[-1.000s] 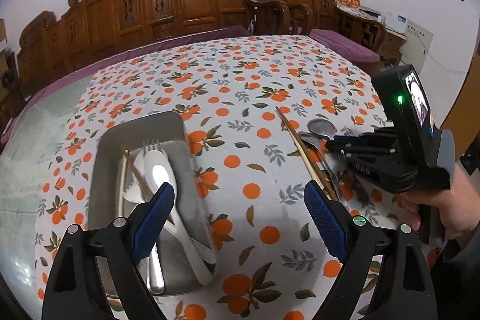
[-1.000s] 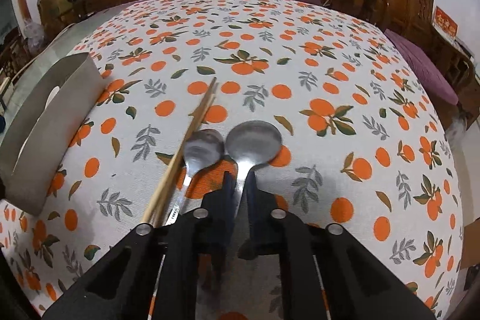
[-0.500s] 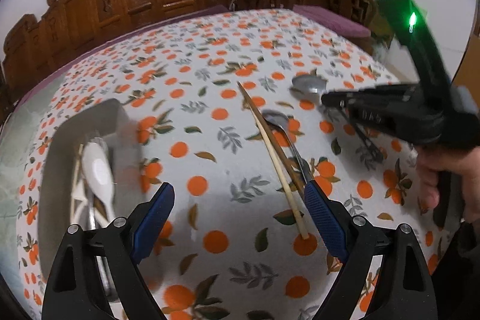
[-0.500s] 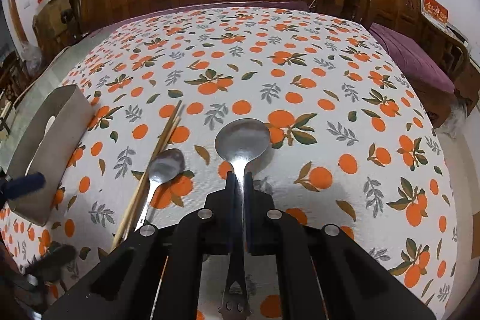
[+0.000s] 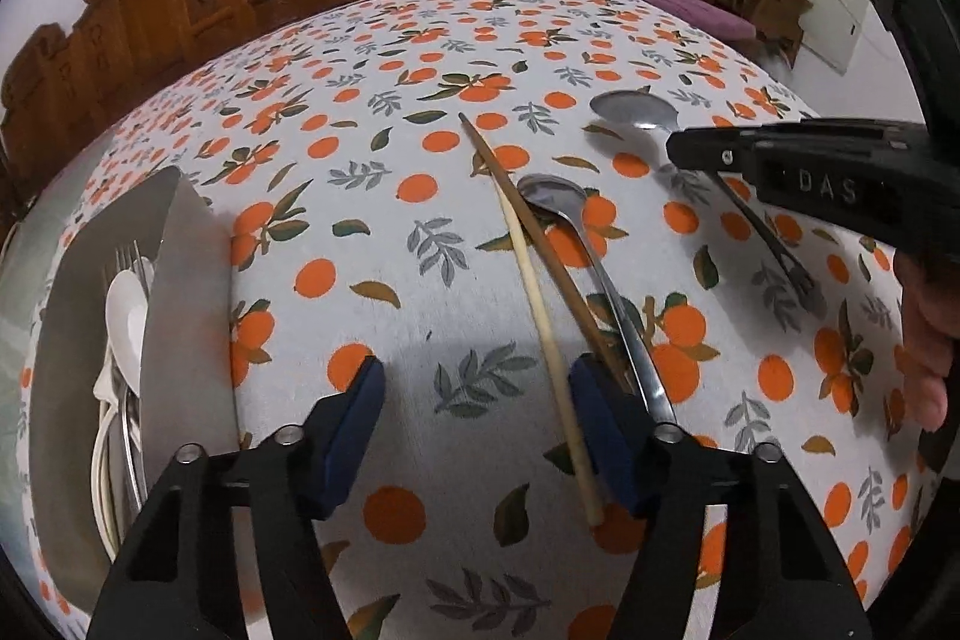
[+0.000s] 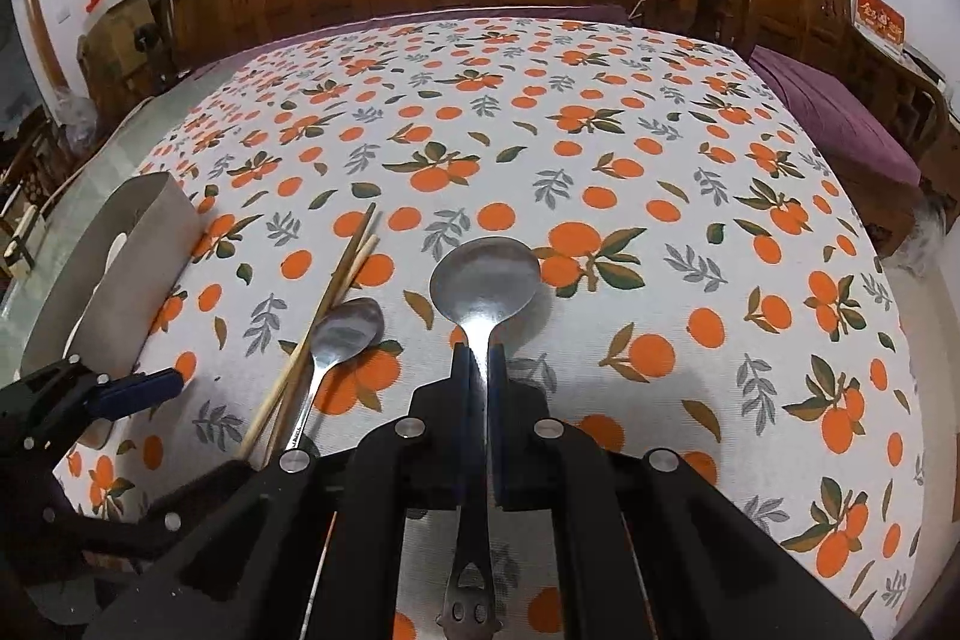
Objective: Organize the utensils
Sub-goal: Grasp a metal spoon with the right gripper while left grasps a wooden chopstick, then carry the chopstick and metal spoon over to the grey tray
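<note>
My left gripper (image 5: 477, 430) hovers low over the pair of chopsticks (image 5: 540, 304) on the orange-print cloth, and its jaws are closing. The pale chopstick lies between the blue pads (image 5: 351, 433), close to the right one; neither pad presses on it. A small steel spoon (image 5: 555, 199) lies just right of the chopsticks. My right gripper (image 6: 478, 358) is shut on the handle of a large steel spoon (image 6: 486, 280) and holds it above the cloth. In the left wrist view that large spoon (image 5: 633, 109) sticks out of the right gripper (image 5: 678, 148).
A grey metal tray (image 5: 186, 316) stands at the left with a white spoon (image 5: 126, 307), a fork and other utensils in it. The tray (image 6: 114, 274) also shows at the left of the right wrist view. Carved wooden chairs line the table's far side.
My left gripper moved right and down from over the tray to the chopsticks, and its jaws narrowed. My right gripper lifted the large spoon away from the small spoon, then held still.
</note>
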Available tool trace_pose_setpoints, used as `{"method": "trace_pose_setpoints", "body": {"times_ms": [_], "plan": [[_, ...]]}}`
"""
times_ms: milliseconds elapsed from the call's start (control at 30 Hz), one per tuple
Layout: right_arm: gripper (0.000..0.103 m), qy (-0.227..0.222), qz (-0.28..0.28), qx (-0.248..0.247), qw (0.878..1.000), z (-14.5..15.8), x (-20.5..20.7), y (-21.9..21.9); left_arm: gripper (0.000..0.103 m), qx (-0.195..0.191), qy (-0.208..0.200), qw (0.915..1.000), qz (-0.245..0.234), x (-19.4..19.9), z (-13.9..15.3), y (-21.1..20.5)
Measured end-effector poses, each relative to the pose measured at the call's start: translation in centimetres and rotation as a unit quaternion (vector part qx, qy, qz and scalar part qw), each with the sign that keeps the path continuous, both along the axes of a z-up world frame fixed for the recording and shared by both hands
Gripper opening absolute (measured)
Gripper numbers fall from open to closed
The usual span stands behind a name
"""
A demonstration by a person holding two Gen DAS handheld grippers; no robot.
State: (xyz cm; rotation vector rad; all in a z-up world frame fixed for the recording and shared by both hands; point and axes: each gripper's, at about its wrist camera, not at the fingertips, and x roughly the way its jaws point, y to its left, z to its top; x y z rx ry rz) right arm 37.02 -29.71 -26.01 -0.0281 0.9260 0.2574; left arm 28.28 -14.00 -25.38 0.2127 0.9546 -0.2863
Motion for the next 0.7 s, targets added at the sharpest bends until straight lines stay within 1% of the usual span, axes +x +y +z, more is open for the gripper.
{"method": "trace_pose_setpoints", "body": {"times_ms": [33, 100, 267, 333, 467, 533, 700], "plan": [[0.007, 0.0, 0.001, -0.001, 1.0, -0.1, 0.0, 0.1, 0.052, -0.002, 0.001, 1.0, -0.001, 0.2, 0.0, -0.1], [0.007, 0.002, 0.002, -0.002, 1.0, -0.2, 0.0, 0.1, 0.042, -0.007, 0.005, 1.0, -0.004, 0.6, 0.1, -0.3], [0.007, 0.003, 0.0, -0.002, 1.0, -0.3, 0.0, 0.1, 0.025, -0.013, 0.01, 0.9998, -0.012, 1.5, 0.1, -0.9], [0.007, 0.003, 0.001, -0.002, 1.0, -0.4, 0.0, 0.2, 0.021, -0.016, 0.013, 0.9997, -0.012, 2.0, 0.1, -1.1], [0.007, 0.005, 0.004, -0.002, 1.0, -0.5, 0.1, 0.3, 0.005, -0.016, 0.02, 0.9995, -0.016, 2.8, 0.2, -1.5], [0.007, 0.005, 0.004, 0.0, 1.0, -0.6, 0.1, 0.3, 0.005, -0.014, 0.023, 0.9995, -0.015, 3.2, 0.2, -1.6], [0.007, 0.006, 0.004, 0.002, 1.0, -0.5, 0.1, 0.2, 0.004, -0.025, 0.027, 0.9993, -0.011, 3.8, 0.6, -1.1]]}}
